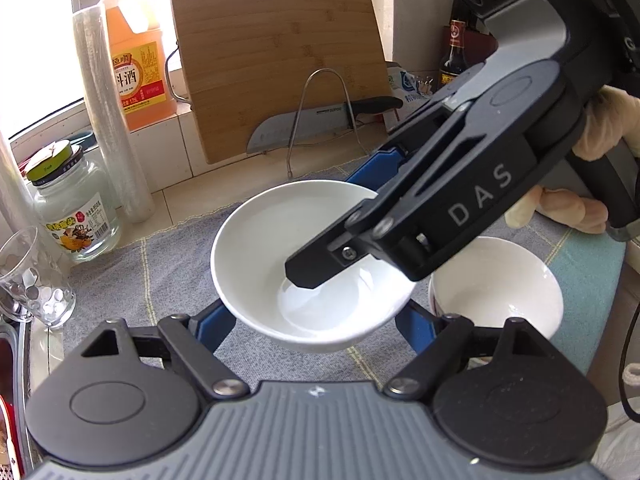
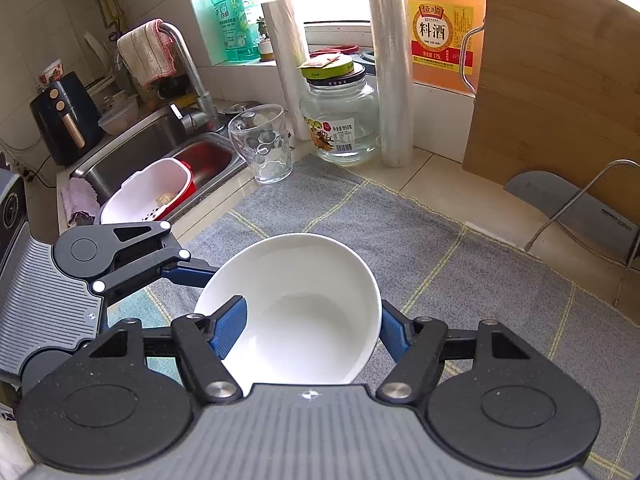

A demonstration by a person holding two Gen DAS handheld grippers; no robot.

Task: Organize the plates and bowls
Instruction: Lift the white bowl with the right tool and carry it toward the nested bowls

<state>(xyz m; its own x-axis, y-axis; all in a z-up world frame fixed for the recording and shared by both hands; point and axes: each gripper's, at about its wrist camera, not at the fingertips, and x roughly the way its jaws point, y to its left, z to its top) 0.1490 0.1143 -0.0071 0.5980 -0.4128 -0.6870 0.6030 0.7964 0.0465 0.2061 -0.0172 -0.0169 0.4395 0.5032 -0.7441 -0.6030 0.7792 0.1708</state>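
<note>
A white bowl (image 1: 280, 248) hangs above the grey checked mat (image 1: 160, 264), held from two sides. My left gripper (image 1: 314, 320) clasps its lower outer wall, a blue finger pressed on each side. From the upper right my right gripper (image 1: 328, 228) reaches in, one finger inside the bowl and the other behind its far rim. In the right wrist view the same bowl (image 2: 304, 308) sits tilted in my right gripper (image 2: 308, 332), with the left gripper's finger (image 2: 188, 272) against its left side. A second white bowl (image 1: 496, 280) stands on the mat to the right.
At the mat's left edge stand a drinking glass (image 2: 264, 144), a glass jar (image 2: 340, 120) and a film roll (image 2: 392, 72). Behind are a leaning cutting board (image 1: 280, 64) and a knife in a wire rack (image 1: 320, 116). The sink (image 2: 140, 148) holds a white basket.
</note>
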